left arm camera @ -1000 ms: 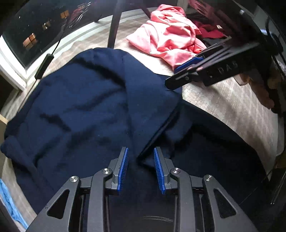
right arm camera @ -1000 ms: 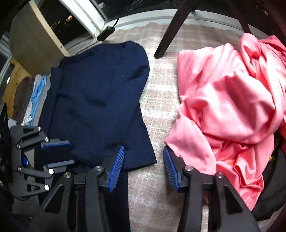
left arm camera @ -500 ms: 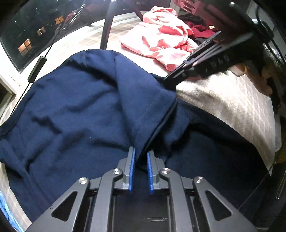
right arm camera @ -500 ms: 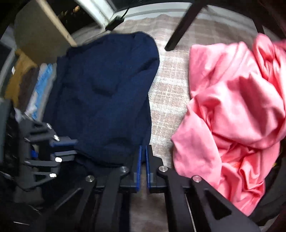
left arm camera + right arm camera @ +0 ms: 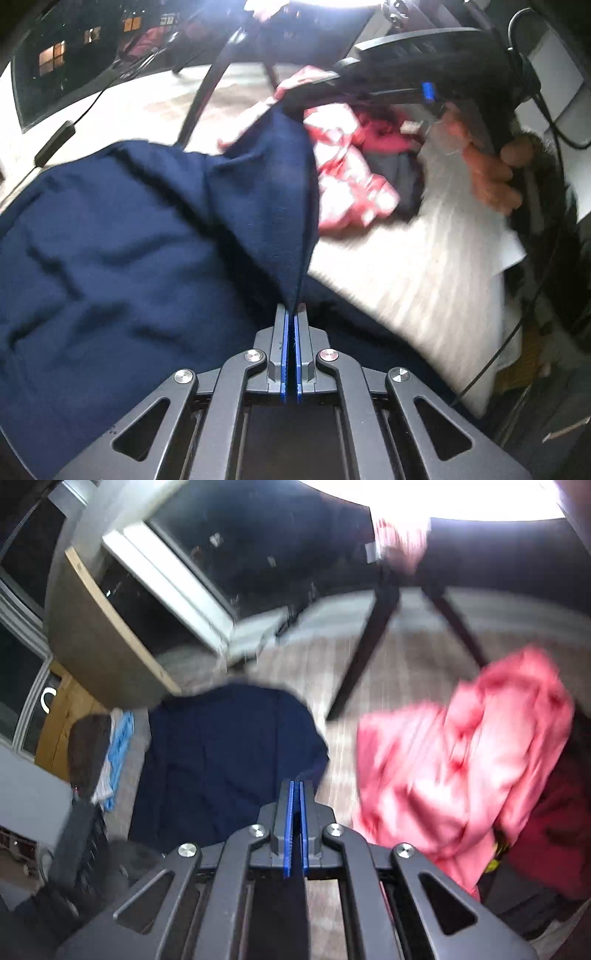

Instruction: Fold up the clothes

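A navy blue shirt lies spread over the pale rug. My left gripper is shut on its folded hem edge, which rises taut toward the upper right. There my right gripper pinches the other end of that edge, held by a hand. In the right wrist view my right gripper is shut on the edge of the navy shirt, lifted above the floor. The view is blurred by motion.
A crumpled pink garment lies on the rug to the right, with a dark red one beside it. Dark chair legs stand behind. Folded clothes are stacked at the left. A window and a cable run along the far side.
Both grippers went from open to shut on the navy shirt's hem and have lifted it off the rug, pulling the edge taut between them.
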Tool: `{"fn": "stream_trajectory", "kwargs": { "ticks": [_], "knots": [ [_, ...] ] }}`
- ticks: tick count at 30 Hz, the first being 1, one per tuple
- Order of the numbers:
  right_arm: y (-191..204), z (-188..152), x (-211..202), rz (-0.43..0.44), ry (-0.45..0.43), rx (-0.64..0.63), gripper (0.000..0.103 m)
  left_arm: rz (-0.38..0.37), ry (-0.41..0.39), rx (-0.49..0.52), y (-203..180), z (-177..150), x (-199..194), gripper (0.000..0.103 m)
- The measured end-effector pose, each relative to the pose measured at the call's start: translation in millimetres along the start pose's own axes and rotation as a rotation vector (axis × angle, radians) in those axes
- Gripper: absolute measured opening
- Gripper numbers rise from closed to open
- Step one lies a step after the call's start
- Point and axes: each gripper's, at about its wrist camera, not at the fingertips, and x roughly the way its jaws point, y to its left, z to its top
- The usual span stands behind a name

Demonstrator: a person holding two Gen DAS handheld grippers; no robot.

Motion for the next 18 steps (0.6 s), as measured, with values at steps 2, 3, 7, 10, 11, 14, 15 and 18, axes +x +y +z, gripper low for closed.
{"fn": "stream_trajectory", "kwargs": {
  "ticks": [2,3,7,10,11,14,15,18],
  "knots": [
    [6,15,-11,-0.053,-0.032,-0.04,0.003,-0.05,-0.06,-0.01,-14,16,5,0.002],
    [10,23,-16,-0.079,-0.048,-0.06,0.003,-0.072,-0.089,-0.01,-20,23,8,0.002],
    [23,54,-37,-0.185,-0.113,-0.14,0.003,-0.112,-0.134,-0.021,-33,47,35,0.002],
    [29,63,-35,-0.163,-0.093,-0.155,0.003,-0.109,-0.092,-0.061,-23,46,51,0.002],
    [31,62,-29,-0.145,-0.086,-0.151,0.003,-0.108,-0.082,-0.072,-17,41,50,0.002],
    [43,60,-11,-0.106,-0.049,-0.159,0.003,-0.081,-0.08,-0.104,5,22,22,0.002],
    [50,60,-1,-0.1,-0.037,-0.167,0.003,-0.065,-0.087,-0.117,12,15,11,0.002],
    [55,55,20,-0.119,0.035,-0.183,0.007,-0.014,-0.096,-0.147,32,-7,-16,0.002]
  ]
}}
